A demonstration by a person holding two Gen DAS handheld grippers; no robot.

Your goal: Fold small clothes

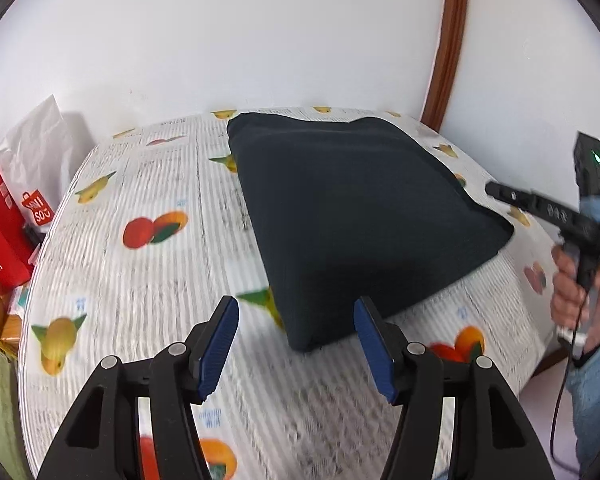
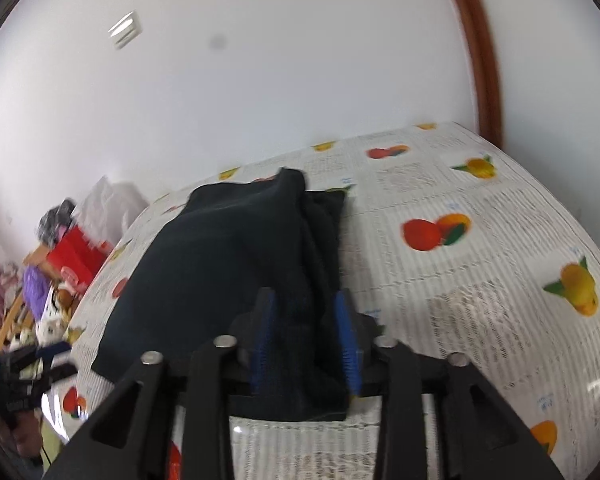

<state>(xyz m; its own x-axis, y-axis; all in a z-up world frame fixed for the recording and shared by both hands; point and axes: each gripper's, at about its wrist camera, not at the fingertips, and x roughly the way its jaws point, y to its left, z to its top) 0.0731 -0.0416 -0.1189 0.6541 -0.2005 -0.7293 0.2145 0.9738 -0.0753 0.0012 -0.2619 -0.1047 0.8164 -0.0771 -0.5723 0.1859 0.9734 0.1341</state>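
A dark navy garment (image 1: 352,208) lies folded on the fruit-print tablecloth (image 1: 148,280). My left gripper (image 1: 296,344) is open and empty, its blue pads just short of the garment's near corner. In the right wrist view my right gripper (image 2: 306,340) is shut on a bunched edge of the same garment (image 2: 228,256), which spreads away to the left over the table. The right gripper also shows in the left wrist view (image 1: 496,191), held by a hand at the garment's right corner.
A red shopping bag (image 1: 0,232) and a white bag (image 1: 40,148) stand off the table's left edge, with more clutter below them. A white wall backs the table. A brown door frame (image 1: 448,44) rises at the right.
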